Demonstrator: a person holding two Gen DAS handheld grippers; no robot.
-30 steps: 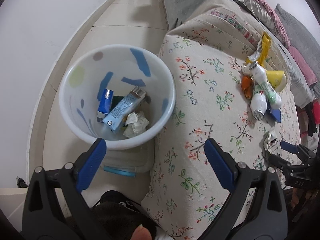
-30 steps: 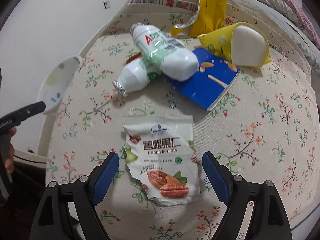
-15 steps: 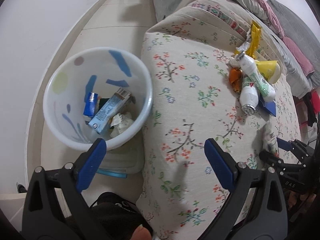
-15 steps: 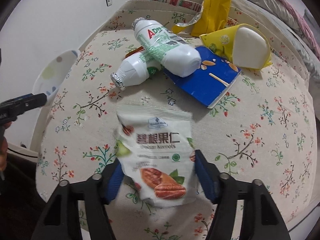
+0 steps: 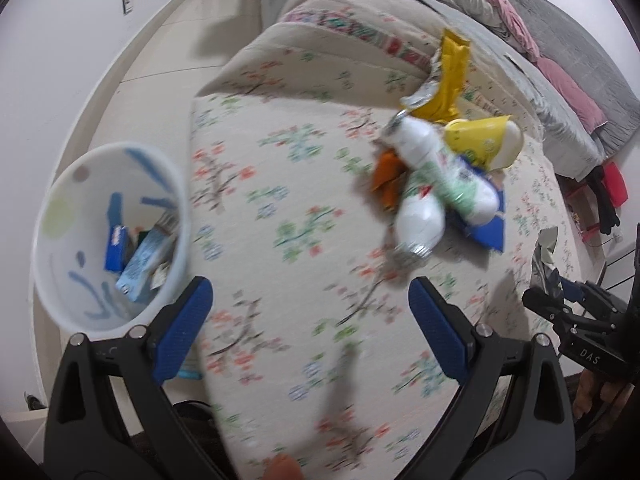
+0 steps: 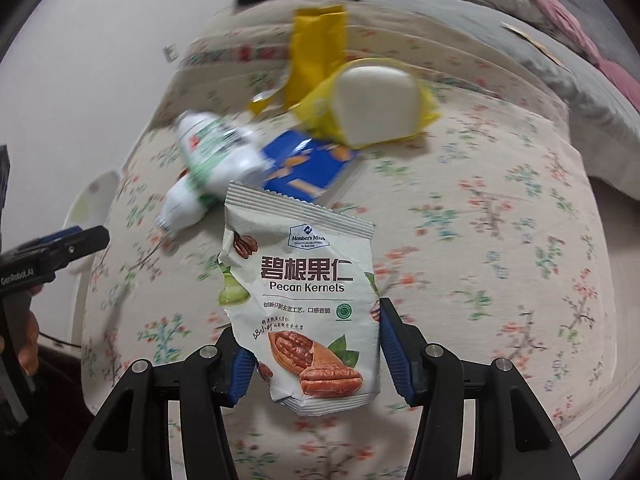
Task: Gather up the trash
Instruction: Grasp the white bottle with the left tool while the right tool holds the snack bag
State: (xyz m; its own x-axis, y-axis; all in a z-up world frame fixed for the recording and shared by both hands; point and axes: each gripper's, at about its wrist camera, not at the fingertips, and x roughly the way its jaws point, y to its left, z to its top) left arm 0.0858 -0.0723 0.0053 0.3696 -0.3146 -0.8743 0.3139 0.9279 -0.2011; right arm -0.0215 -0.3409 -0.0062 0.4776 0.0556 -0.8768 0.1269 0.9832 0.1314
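Note:
My right gripper (image 6: 316,356) is shut on a white pecan kernel packet (image 6: 304,300), its blue pads pressing both side edges, and holds it up off the floral cushion (image 6: 480,240). Behind it lie two white bottles (image 6: 216,156), a blue packet (image 6: 308,168), a yellow paper cup (image 6: 372,108) and a yellow wrapper (image 6: 316,48). My left gripper (image 5: 310,312) is open and holds nothing. It hangs over the cushion between the white bin (image 5: 60,216) on the left and the bottles (image 5: 444,164) on the right. An orange wrapper (image 5: 386,178) lies beside them.
The bin stands on the tiled floor (image 5: 160,48) against the cushion's left edge and holds cartons and crumpled paper. Grey and pink bedding (image 5: 560,60) is piled at the back right. A white wall (image 5: 48,60) runs along the left.
The right gripper closed on the pecan packet and lifted it off the cushion. The left gripper swung right, from above the bin to over the cushion, still open.

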